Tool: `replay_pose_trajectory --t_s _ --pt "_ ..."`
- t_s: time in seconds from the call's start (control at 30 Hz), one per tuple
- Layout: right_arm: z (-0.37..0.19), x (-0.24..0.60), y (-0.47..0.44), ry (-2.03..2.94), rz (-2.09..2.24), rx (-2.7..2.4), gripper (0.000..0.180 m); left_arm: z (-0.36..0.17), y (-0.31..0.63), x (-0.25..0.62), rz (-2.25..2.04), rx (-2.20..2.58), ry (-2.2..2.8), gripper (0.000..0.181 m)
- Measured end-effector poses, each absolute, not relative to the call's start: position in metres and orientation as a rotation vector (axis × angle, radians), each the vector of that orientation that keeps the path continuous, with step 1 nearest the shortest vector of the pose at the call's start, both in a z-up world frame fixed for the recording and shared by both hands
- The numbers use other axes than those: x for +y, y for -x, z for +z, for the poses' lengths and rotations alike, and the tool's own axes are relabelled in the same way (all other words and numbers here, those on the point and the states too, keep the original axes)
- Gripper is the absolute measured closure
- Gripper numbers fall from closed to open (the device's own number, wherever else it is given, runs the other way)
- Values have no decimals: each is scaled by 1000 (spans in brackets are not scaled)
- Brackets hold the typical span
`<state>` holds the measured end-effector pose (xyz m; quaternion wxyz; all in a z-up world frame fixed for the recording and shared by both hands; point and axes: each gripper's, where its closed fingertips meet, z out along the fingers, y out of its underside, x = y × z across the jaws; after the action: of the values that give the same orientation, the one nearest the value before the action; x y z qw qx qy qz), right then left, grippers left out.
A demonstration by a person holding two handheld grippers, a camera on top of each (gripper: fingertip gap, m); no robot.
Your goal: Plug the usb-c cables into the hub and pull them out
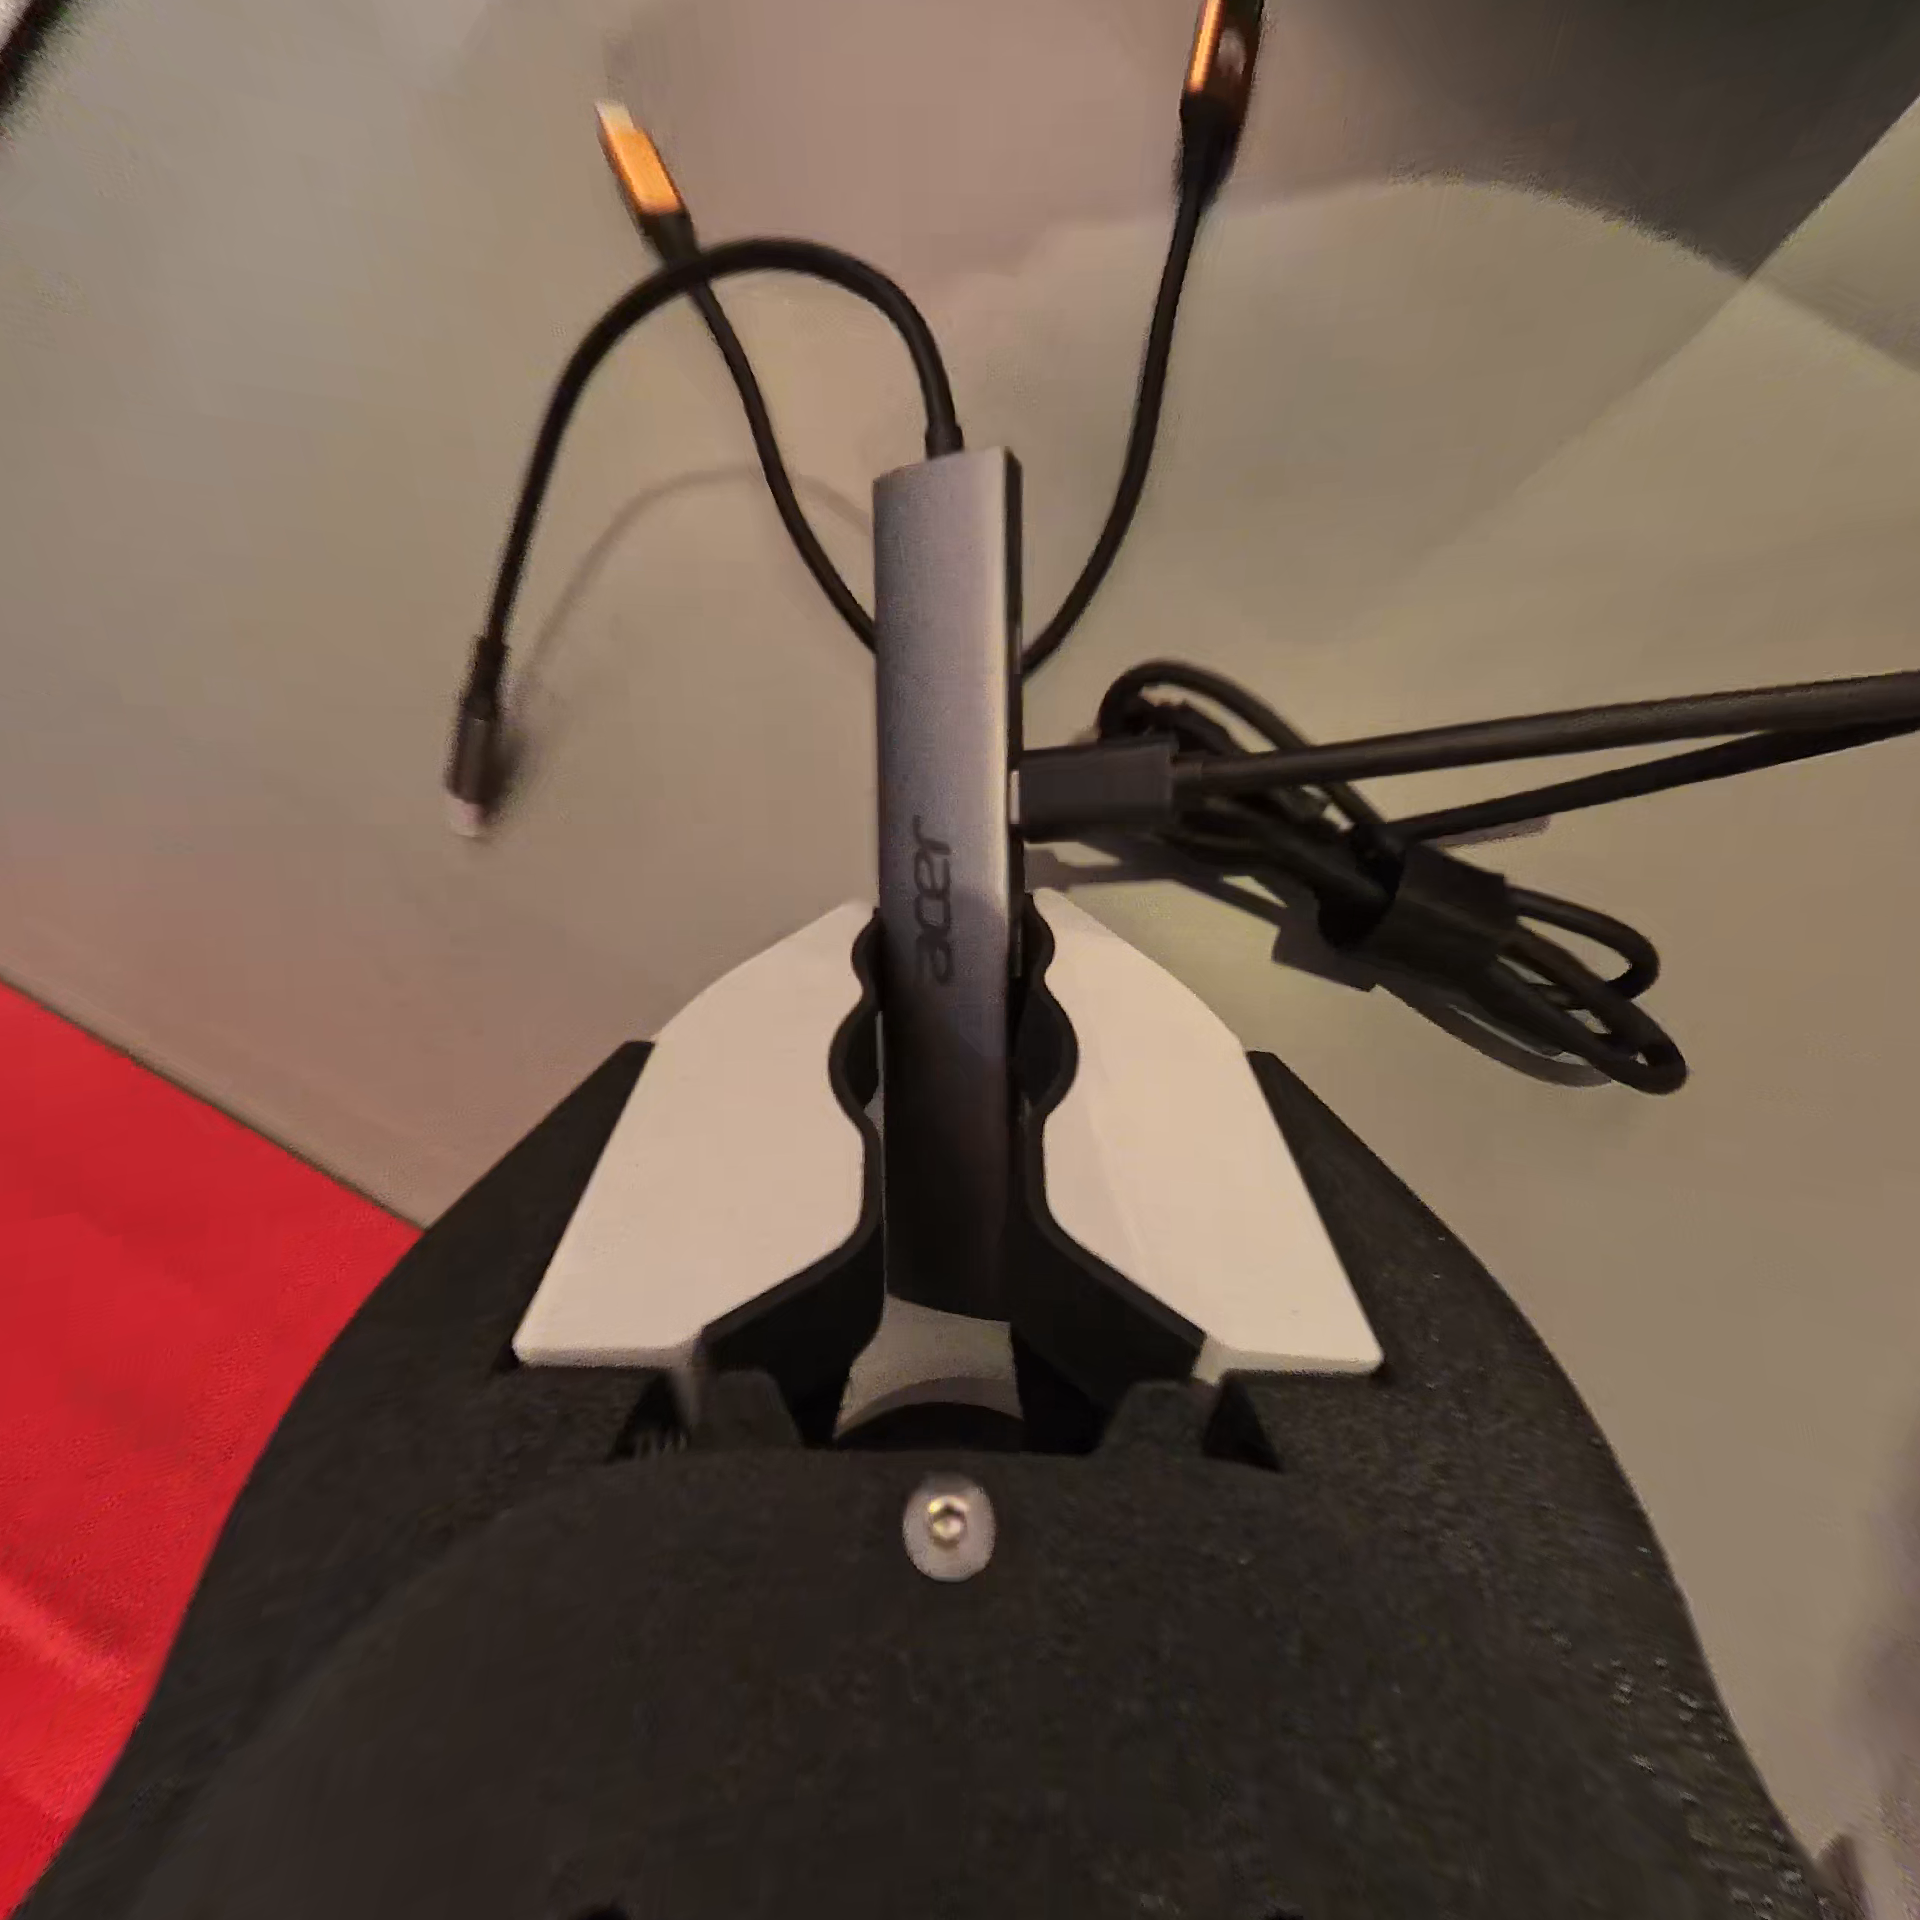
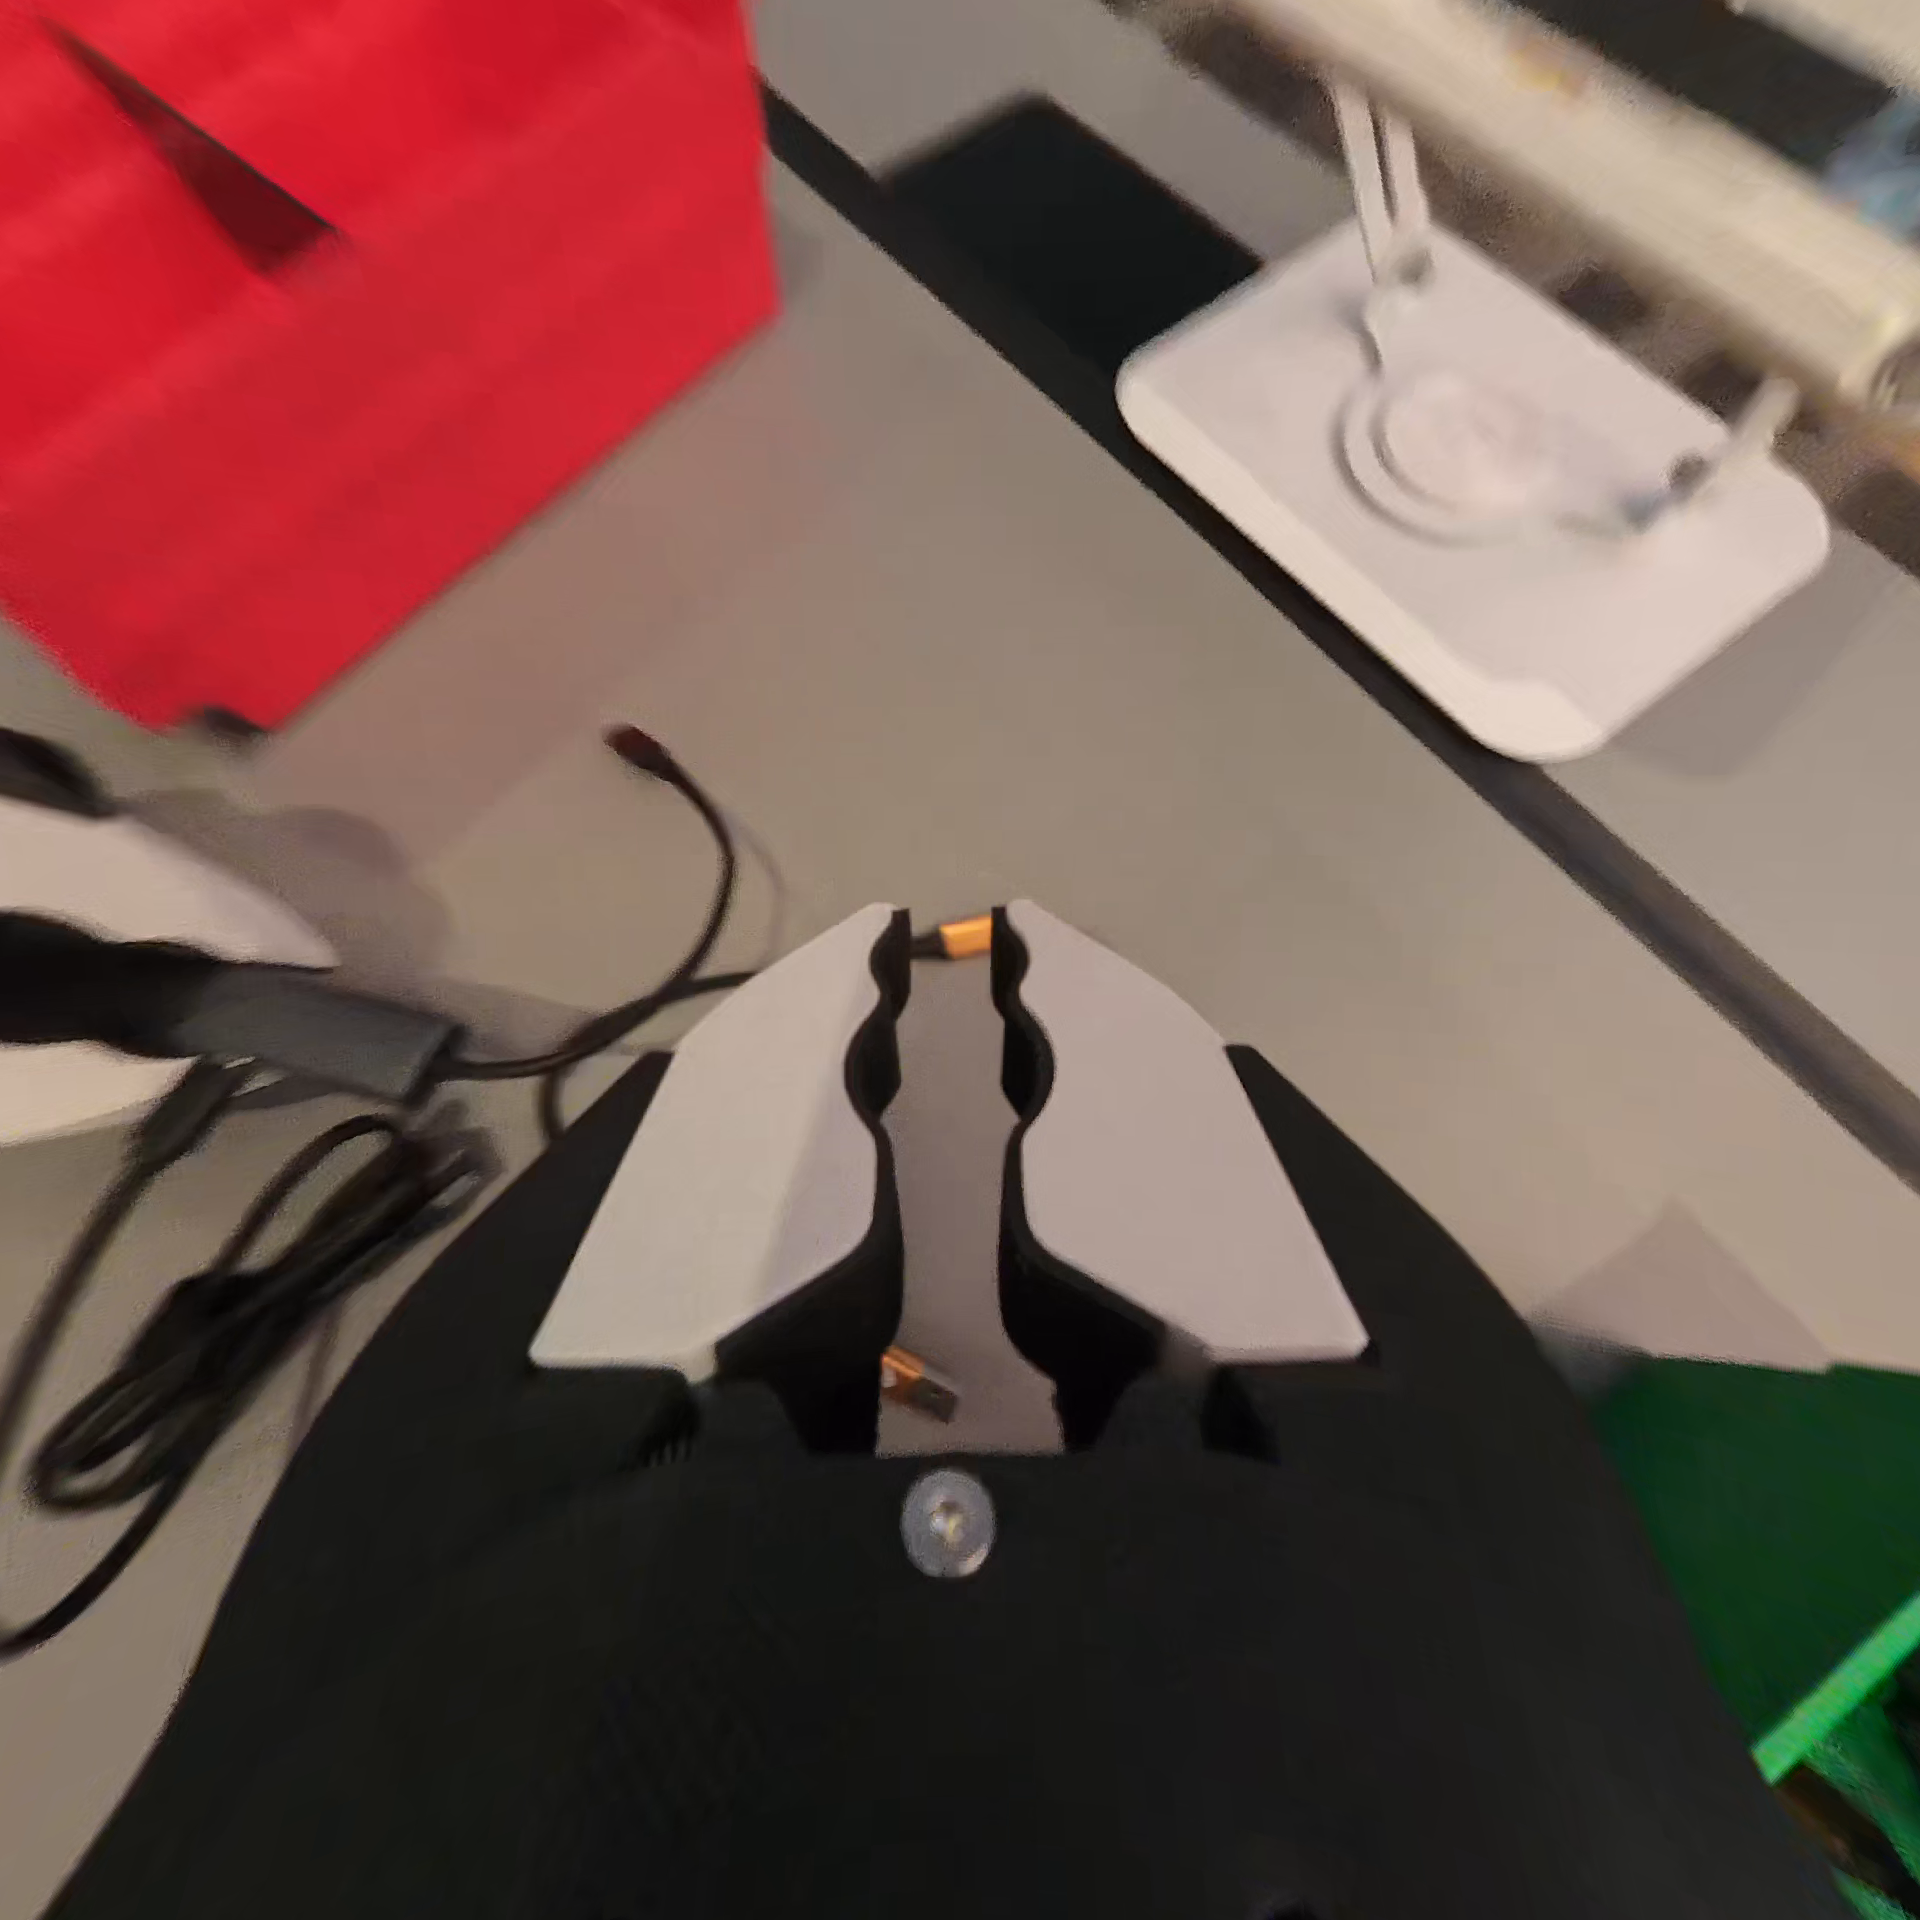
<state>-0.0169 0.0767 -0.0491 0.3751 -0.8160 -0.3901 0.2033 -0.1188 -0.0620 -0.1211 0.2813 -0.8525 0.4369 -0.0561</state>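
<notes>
My left gripper is shut on a grey hub, held on edge and pointing forward. A black usb-c plug sits in the hub's right side, and its cable runs off to the right. The hub's own black lead loops left to a loose plug. Two orange-ended cable plugs lie on the table beyond. My right gripper hovers over the table with its jaws a narrow gap apart and holds nothing. One orange plug shows past its tips, another under its base.
A bundled black cable lies right of the hub. In the right wrist view, a red bag stands at the far left, a white stand base at the far right, and a green object at the near right. The left gripper with the hub shows at the left. The tips of one gripper are about 20 cm away from the tips of the other. My left tips are about 15 cm from the orange plug, my right tips only 11 cm. The left camera catches it too, in the left wrist view.
</notes>
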Motion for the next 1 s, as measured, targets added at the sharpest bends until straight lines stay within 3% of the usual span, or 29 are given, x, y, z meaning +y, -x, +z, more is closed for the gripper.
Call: replay_pose_trajectory --t_s 0.03,0.2,0.37,0.5,0.67,0.83,1.0 --pt "-64 83 15 2151 445 -983 163 -129 120 -65 -166 1153 2321 160" --pt "-123 96 32 2348 312 -887 150 -151 141 -66 -52 1104 2393 162" --pt "-151 101 35 2440 165 -821 131 -152 148 -63 92 1088 2320 144" --pt "-156 98 44 2445 209 -830 146 -146 153 -61 183 1078 2267 112" --pt "-156 101 45 2405 274 -877 155 -127 159 -78 55 1032 2291 108" --pt "-126 110 46 2256 358 -887 156 -87 174 -96 -89 1013 2277 106" --pt "-61 97 71 1915 598 -962 156 -27 176 -75 -252 910 2162 120"
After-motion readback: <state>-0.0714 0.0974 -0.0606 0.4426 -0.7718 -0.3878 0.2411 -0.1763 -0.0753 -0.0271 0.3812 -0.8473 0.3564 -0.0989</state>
